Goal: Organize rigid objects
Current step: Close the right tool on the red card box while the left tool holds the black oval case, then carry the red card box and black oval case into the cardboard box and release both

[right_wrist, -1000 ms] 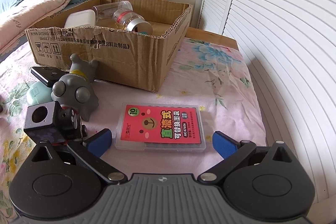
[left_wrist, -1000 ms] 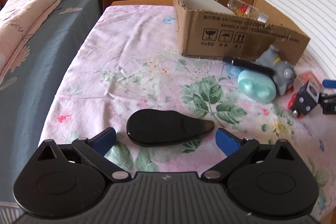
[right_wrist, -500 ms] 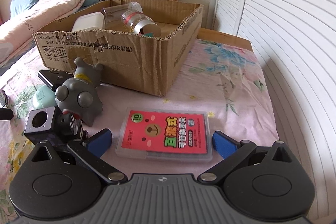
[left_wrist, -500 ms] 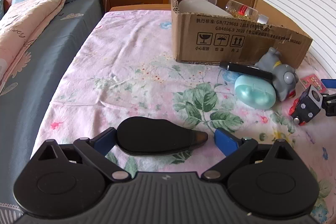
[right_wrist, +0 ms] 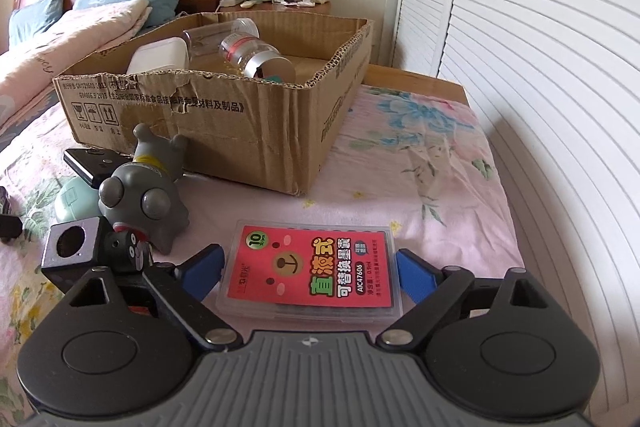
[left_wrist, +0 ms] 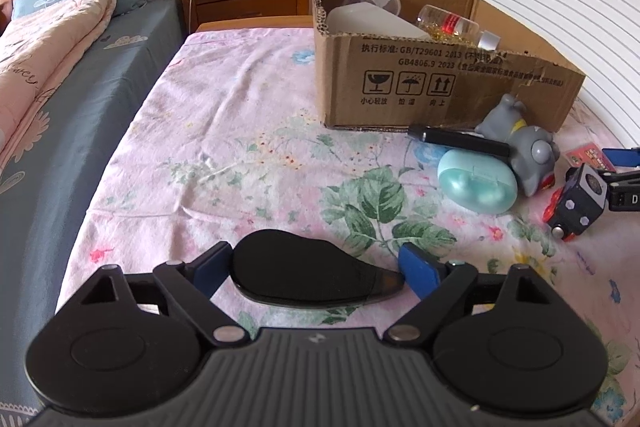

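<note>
Through the left wrist camera, the left hand-held gripper (left_wrist: 316,267) has just been closing its jaws around a flat black case (left_wrist: 308,273) lying on the flowered sheet (left_wrist: 224,147) of the bed. The left pad seems to meet the case's rounded end; the right pad stands just beside the tapered tip, so I judge the grip is not yet firm. The cardboard box (left_wrist: 424,83) sits well beyond, already holding a bottle and a white container.

Through the right wrist camera, the right hand-held gripper (right_wrist: 308,273) has just been narrowing on a clear refill box with a red label (right_wrist: 310,269), which lies flat between its blue pads (right_wrist: 414,273), both close to its sides though no squeeze shows. A grey toy (right_wrist: 146,201) and a dark cube (right_wrist: 74,247) lie nearby.

Both hands look to be at the grasping step. Next, I judge, each needs to finish closing, lift clear of the sheet, then carry over the box wall.
</note>
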The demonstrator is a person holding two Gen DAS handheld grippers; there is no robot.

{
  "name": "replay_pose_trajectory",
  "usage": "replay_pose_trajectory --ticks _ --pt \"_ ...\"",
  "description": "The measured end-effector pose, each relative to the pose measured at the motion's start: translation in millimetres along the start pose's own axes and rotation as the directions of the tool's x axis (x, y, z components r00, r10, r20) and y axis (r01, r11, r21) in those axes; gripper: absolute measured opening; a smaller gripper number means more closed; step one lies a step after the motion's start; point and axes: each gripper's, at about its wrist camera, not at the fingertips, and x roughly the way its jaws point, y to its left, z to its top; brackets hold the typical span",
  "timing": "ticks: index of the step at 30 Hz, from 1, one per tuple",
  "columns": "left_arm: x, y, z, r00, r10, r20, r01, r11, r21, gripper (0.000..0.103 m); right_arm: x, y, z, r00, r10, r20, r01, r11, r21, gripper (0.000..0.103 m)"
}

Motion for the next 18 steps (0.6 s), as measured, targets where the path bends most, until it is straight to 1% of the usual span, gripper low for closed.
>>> replay_pose_trajectory --ticks 3,6,8,12,18 --pt "-0.2 0.9 1.5 1.000 -0.016 -0.011 0.016 1.000 0.012 0.089 -2.4 0.0 1.9 1.000 -0.013 -0.020 0.013 1.000 0.014 0.094" --pt "-1.8 2.4 3.6 0.999 -0.047 -0.025 0.048 0.999 0.022 0.089 -9.0 -0.2 3.9 0.999 -0.018 -0.033 0.019 1.000 0.019 0.094" --pt "-4.4 2.1 5.1 0.998 -0.059 -0.027 0.060 0.997 0.045 0.089 -15.3 0.6 4.9 0.999 -0.024 -0.028 0.024 1.000 0.013 0.094" --pt "-11.6 -0.5 9.3 0.998 -0.060 -0.017 0.062 0.993 0.104 0.089 -27.9 2.0 7.4 0.999 -0.029 -0.018 0.029 1.000 0.009 0.094" --pt "-24.4 -0.6 20.7 0.993 -0.117 -0.028 0.120 0.982 0.146 0.089 -48.3 2.3 18.8 1.000 -0.014 -0.002 0.014 1.000 0.012 0.094"
